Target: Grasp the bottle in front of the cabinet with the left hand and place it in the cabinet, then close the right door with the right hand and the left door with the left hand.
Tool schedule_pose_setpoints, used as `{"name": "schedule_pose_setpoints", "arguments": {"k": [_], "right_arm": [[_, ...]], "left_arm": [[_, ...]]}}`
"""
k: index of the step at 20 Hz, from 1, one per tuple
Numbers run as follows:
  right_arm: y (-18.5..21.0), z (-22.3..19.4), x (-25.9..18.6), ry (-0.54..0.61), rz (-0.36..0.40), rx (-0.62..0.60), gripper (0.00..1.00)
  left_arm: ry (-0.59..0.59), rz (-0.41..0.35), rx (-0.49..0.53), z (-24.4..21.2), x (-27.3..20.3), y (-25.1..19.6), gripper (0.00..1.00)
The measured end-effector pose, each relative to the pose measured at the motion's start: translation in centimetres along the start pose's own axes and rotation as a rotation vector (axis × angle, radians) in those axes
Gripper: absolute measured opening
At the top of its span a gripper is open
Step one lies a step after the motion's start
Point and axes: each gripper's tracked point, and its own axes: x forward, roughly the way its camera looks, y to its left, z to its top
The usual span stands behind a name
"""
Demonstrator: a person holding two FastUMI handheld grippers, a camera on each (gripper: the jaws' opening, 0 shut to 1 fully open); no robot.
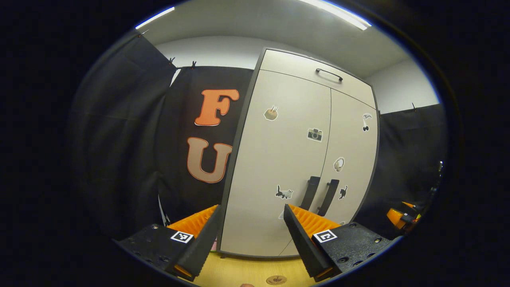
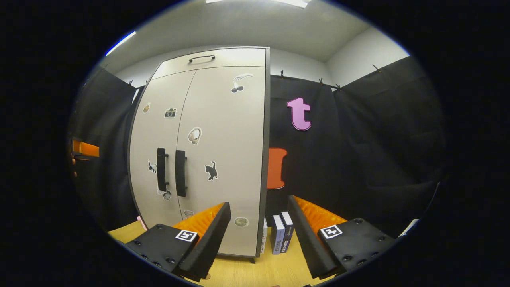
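Both doors of the cabinet (image 1: pixel 299 159) ahead of your left gripper (image 1: pixel 249 243) look closed. Both it and the right gripper (image 2: pixel 259 239) gape wide, empty. I can't see the bottle; back straight off without bumping the handles (image 1: pixel 318 195).

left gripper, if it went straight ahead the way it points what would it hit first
Most likely the cabinet's left door: the open left gripper points at its lower part, nothing visible between. Depth is hard to judge.
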Motion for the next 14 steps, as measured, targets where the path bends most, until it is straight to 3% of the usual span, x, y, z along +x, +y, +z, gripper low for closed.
{"name": "schedule_pose_setpoints", "arguments": {"k": [6, 12, 13, 14], "right_arm": [[-2.1, -0.3, 0.1, 0.021, -0.078, 0.003, 0.95], [-1.9, 0.6, 0.4, -0.01, -0.044, 0.095, 0.96], [-1.8, 0.4, 0.5, -0.001, -0.034, 0.1, 0.89], [-1.8, 0.1, 0.8, 0.003, -0.034, 0.101, 0.96]], "left_arm": [[-0.025, -0.019, 0.036, 0.2, 1.0, -1.2, 0.94], [-0.032, -0.059, 0.032, 0.1, 2.2, -3.0, 0.92], [-0.034, -0.06, 0.033, 0.1, 2.4, -3.0, 0.92], [-0.037, -0.061, 0.033, 0.0, 2.7, -3.1, 0.94]]}}
